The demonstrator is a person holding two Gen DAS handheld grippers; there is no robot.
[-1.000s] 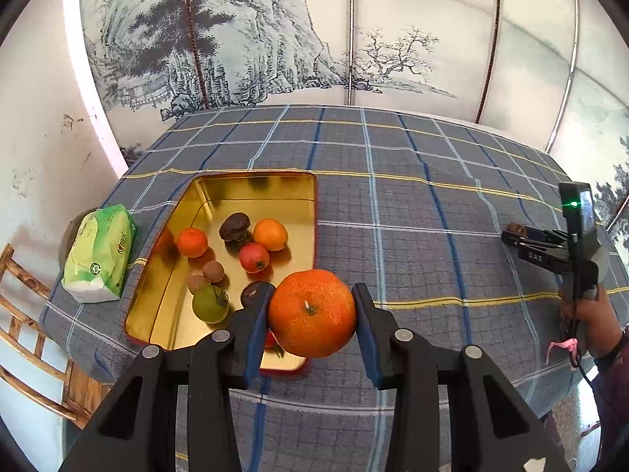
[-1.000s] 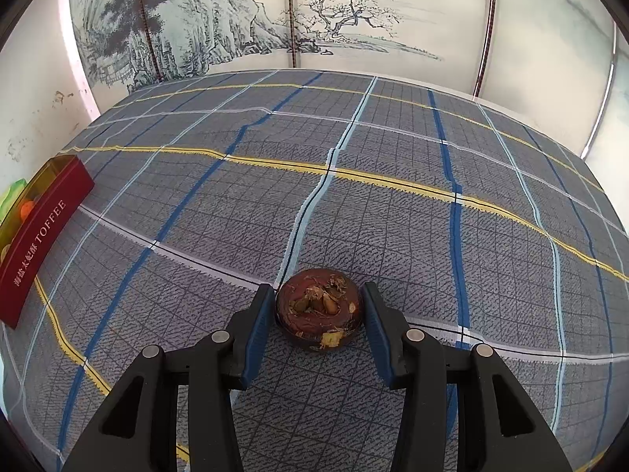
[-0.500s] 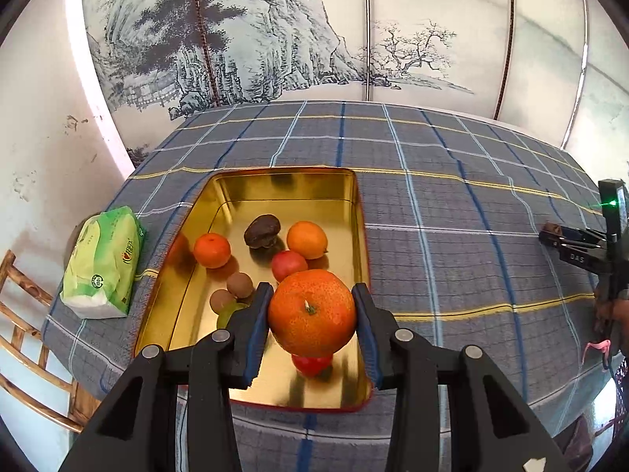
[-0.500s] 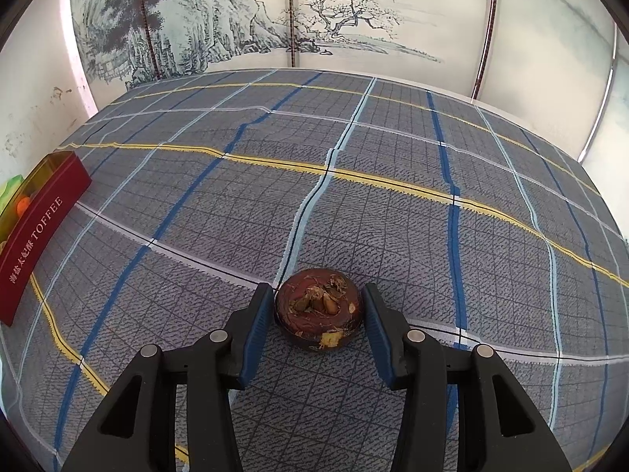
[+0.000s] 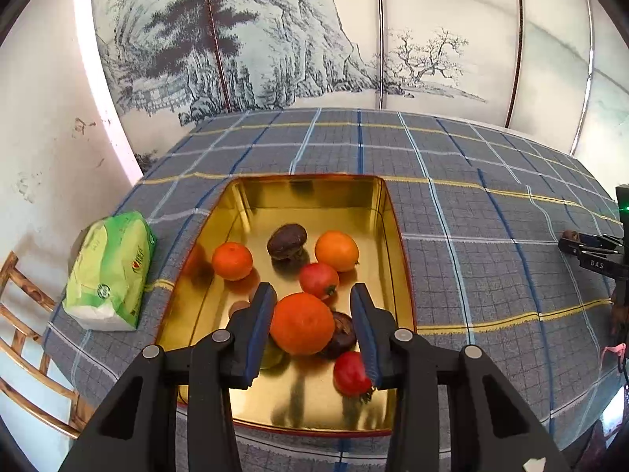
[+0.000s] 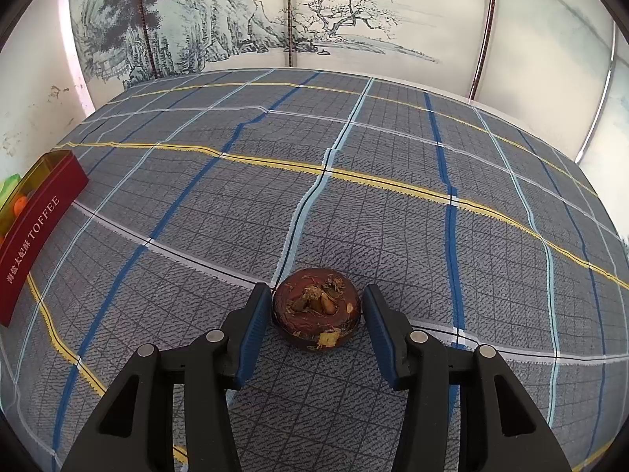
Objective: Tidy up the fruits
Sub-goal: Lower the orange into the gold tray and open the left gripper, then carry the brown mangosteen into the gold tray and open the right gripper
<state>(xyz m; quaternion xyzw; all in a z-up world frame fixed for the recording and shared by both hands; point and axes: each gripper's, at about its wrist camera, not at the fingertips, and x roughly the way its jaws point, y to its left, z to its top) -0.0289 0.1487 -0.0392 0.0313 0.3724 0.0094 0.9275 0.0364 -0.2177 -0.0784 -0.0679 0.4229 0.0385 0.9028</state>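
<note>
In the left wrist view my left gripper (image 5: 310, 326) is open above the gold tin tray (image 5: 389, 212). A large orange (image 5: 302, 323) sits between the jaws with gaps on both sides, among the fruit in the tray. Around it lie two smaller oranges (image 5: 232, 260), red fruits (image 5: 318, 280) and dark brown fruits (image 5: 287, 239). In the right wrist view my right gripper (image 6: 316, 320) is open around a dark brown round fruit (image 6: 316, 316) that rests on the checked tablecloth (image 6: 354, 204); the jaws stand just clear of it.
A green tissue pack (image 5: 110, 271) lies at the table's left edge, beside a wooden chair (image 5: 23, 338). The tray's red side marked TOFFEE (image 6: 35, 232) shows at far left in the right wrist view. The right gripper (image 5: 593, 251) shows at the left view's right edge.
My left gripper carried the large orange over the tray and opened; the orange now lies lower among the tray's fruit. The right gripper's jaws opened slightly around the brown fruit.
</note>
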